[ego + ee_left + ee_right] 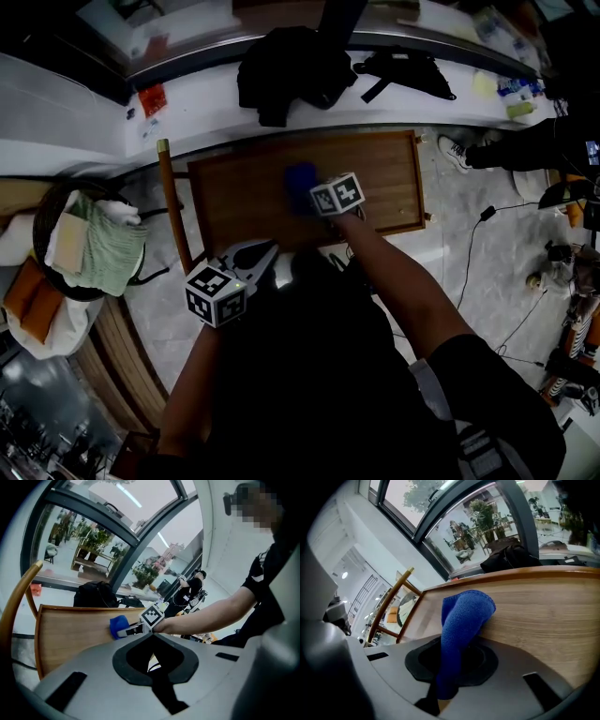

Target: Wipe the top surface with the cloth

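1. Honestly, the right gripper (pixel 317 192) is pinching the blue cloth (pixel 464 616) by just a narrow fold at mid-table, so a hard drag could be pulling it free.
2. Left gripper (pixel 251 261) is hanging closed and empty off the near-left corner, so nothing's steadying the table (pixel 244 202).

Head view looks steeply down from above the person onto the whole brown rectangular wooden tabletop (pixel 244 202), from fairly far. Left gripper view sits low off the tabletop's near edge, facing across it to the tall glass windows (pixel 117 536), and catches the right gripper (pixel 123 631) with the folded blue cloth (pixel 118 623). Right gripper view is close over the tabletop; all three views share tabletop and cloth.
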Tool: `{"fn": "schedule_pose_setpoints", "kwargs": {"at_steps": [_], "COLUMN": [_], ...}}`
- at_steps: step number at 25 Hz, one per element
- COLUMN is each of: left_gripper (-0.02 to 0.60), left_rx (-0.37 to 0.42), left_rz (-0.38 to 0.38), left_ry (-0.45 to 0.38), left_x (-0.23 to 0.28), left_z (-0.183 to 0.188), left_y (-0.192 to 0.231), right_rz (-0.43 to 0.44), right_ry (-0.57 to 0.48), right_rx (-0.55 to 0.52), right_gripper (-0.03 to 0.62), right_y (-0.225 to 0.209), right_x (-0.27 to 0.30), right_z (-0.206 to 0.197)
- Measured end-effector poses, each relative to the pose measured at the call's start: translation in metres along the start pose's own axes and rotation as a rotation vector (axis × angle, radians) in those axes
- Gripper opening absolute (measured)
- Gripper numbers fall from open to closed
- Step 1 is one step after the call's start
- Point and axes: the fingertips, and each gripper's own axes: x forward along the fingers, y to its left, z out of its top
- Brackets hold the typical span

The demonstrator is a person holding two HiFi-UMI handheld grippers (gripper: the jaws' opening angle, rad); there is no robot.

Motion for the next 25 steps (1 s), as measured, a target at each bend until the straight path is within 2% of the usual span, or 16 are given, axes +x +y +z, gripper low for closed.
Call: {"fn": "schedule_pose_setpoints", "kwargs": {"at_steps": [11,16,20,25], "left_gripper": [0.009,0.009,0.009,0.009], "left_rx": [-0.018,-0.002,0.053,0.019], "left_rz": [-0.068,-0.097,-0.103,-0.108], "left_ry": [0.036,0.056,0.081,0.066], "left_x": [0.059,0.083,0.095,0.104], "left_z": [0.017,0.021,0.016,0.025], "left_y": [-0.03,-0.043,-0.044,-0.05], "right_rz": [0.003,-0.034,-0.062,-0.096], "right_ry": [-0.011,-0.024,-0.04,-0.048], "right_rx": [0.036,0.031,0.056,0.074], "right_gripper": [0.058,0.058,0.058,0.058], "right_y": [-0.051,-0.077,-0.101,-0.125], "right_x": [-0.051,-0.078,-0.098,-0.12], "right_z": [-0.014,-0.021,-0.026,-0.032]}}
